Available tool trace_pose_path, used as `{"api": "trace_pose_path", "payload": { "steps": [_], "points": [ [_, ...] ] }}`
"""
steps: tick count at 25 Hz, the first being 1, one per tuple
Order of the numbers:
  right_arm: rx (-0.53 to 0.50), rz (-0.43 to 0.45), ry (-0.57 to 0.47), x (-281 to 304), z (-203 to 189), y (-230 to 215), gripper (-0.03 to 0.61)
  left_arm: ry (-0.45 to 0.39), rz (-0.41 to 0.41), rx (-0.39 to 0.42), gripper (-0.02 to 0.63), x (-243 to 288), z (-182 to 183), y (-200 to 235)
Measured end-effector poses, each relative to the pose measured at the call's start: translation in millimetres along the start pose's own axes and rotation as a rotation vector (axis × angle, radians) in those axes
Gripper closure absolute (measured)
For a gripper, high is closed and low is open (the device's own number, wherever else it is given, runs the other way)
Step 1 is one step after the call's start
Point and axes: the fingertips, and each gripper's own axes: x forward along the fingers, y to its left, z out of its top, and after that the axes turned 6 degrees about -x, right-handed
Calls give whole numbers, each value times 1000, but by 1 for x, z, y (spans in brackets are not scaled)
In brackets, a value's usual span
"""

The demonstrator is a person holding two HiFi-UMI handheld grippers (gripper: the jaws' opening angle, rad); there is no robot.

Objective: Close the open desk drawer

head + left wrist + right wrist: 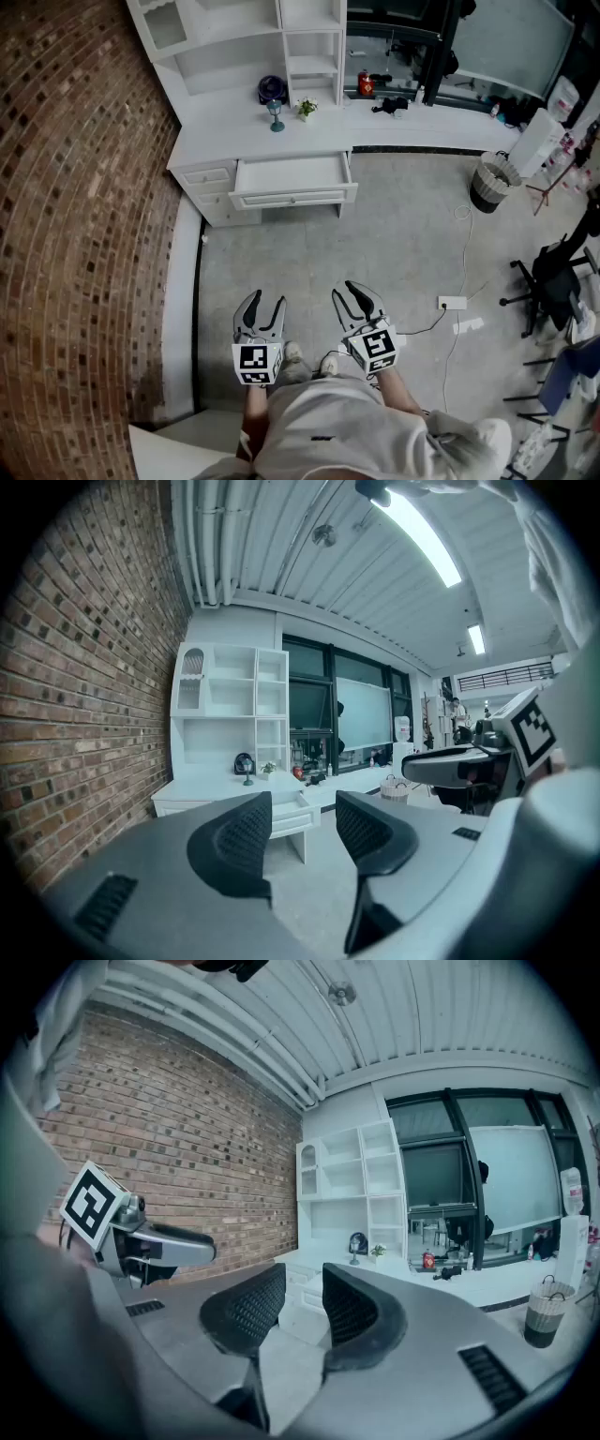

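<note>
Here we stand on the grey floor (309,253), well back from the white desk (281,141) that runs along under the windows, with a brick wall (75,187) on our left. The desk drawer (292,180) is pulled out from under the desktop, its front panel facing us and its white inside open to the head view. Just to its left, a stack of smaller drawers (208,178) sits flush with the desk's front.

We hold both tools low in front of us, side by side and apart from each other, aimed towards the desk and tipped slightly down. The left gripper (261,302) has its jaws spread wide and holds nothing; in its own view the far-off drawer shows through the gap. The right gripper (354,298) has its jaws parted by a narrower gap, and nothing sits between the ribbed pads.

On the desktop, near the white shelf unit (234,42), stand a dark round object (273,89), a small stemmed teal piece (276,118) and a little potted plant (306,108). A waste basket (491,183) stands on the floor off to the right, and a white power strip (452,303) lies near our right side.
</note>
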Motion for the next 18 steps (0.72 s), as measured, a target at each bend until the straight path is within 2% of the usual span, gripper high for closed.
{"api": "trace_pose_path", "payload": {
  "steps": [8, 18],
  "points": [
    [14, -24, -8, 18, 0, -6, 471, 3, -18, -12, 388, 12, -2, 12],
    [-14, -84, 30, 80, 9, -5, 470, -21, -85, -24, 388, 57, 9, 67]
  ]
}}
